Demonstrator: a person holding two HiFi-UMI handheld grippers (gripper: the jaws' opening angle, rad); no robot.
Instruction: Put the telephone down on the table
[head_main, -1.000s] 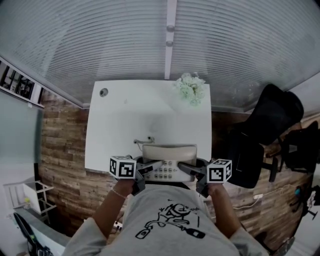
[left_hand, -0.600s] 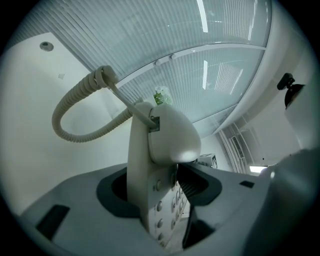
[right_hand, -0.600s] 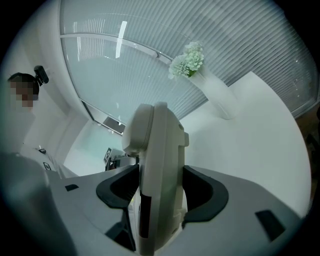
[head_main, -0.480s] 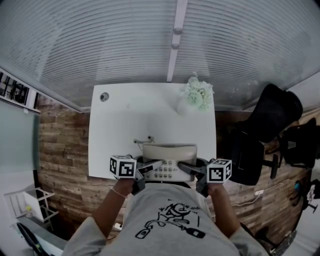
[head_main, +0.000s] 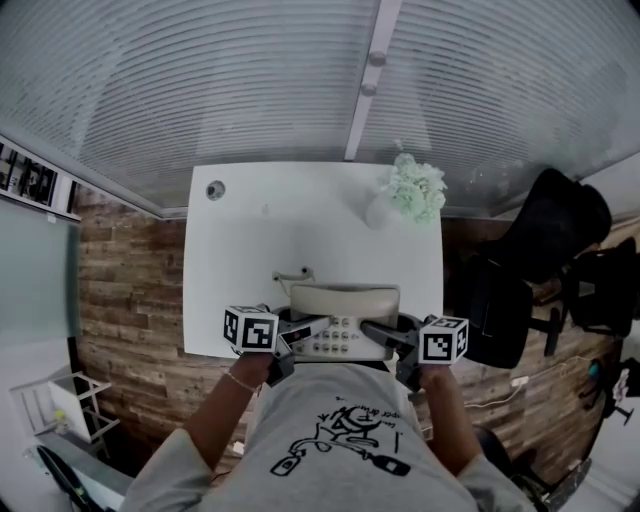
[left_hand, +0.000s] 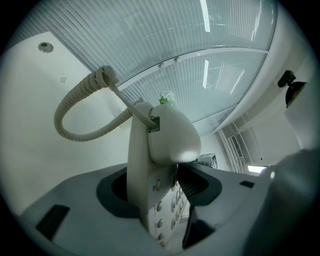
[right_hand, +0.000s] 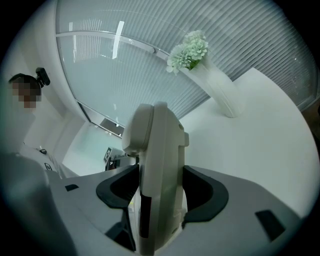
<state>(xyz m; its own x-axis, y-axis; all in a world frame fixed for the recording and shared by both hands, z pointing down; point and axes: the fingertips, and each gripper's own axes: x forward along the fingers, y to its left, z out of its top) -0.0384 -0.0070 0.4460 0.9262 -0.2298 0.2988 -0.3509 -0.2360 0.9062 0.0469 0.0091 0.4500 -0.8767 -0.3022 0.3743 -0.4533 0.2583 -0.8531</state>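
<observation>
**Phone brought in over the worktop's near edge**

The left tongs (head_main: 316, 326) and right tongs (head_main: 374, 329) are each clamped on one side of the phone (head_main: 342, 318), which faces keypad up. Over the last second both have come forward, so more of the phone now lies over the worktop's (head_main: 300, 225) near edge. I cannot tell whether it touches. The set-down looks close. The worktop's middle is bare. A vase (head_main: 410, 195) stands at the worktop's far right corner, and a chair (head_main: 545, 240) off its right side.
</observation>
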